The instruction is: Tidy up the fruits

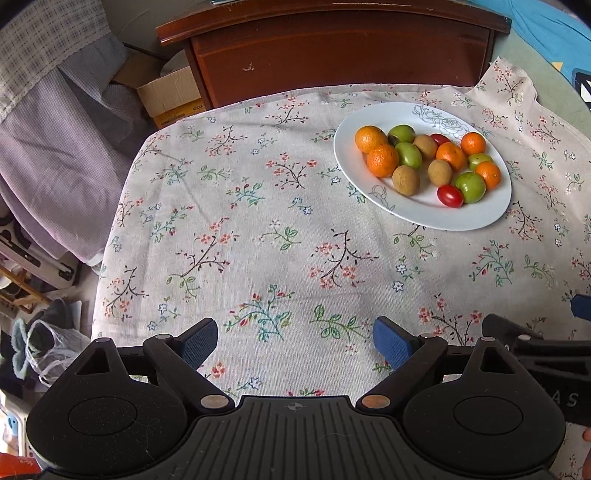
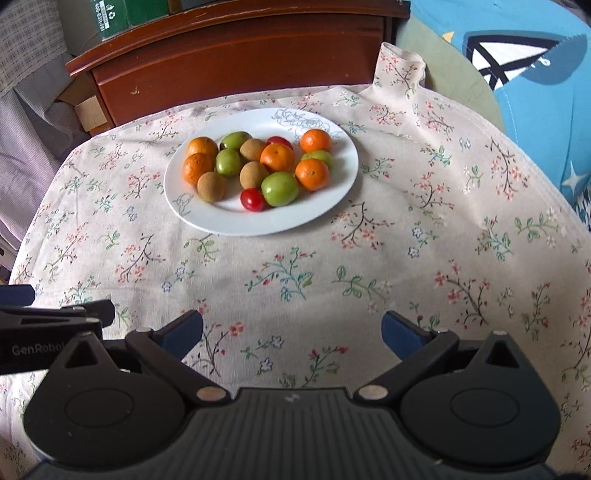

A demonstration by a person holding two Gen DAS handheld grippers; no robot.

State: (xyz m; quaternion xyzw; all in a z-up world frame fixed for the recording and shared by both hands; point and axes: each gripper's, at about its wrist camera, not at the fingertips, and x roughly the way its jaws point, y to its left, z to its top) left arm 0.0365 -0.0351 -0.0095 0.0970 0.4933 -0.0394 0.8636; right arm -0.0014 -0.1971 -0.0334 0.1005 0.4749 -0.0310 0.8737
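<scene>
both hand-held grippers, left hand-held gripper (image 1: 295, 341) and right hand-held gripper (image 2: 291, 330), gape empty; fruits (image 2: 258, 168) on plate (image 2: 221, 225) look small, round, bruisable: pinch gently across their middles

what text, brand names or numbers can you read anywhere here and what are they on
"GenRobo", cut off by the near gripper: on the left gripper body, right wrist view.
"AS", end of a cut-off word: on the right gripper body, left wrist view.
Green box on the wooden cabinet: recycling sign, digits too small to read.
Cardboard box label: too blurred.
</scene>
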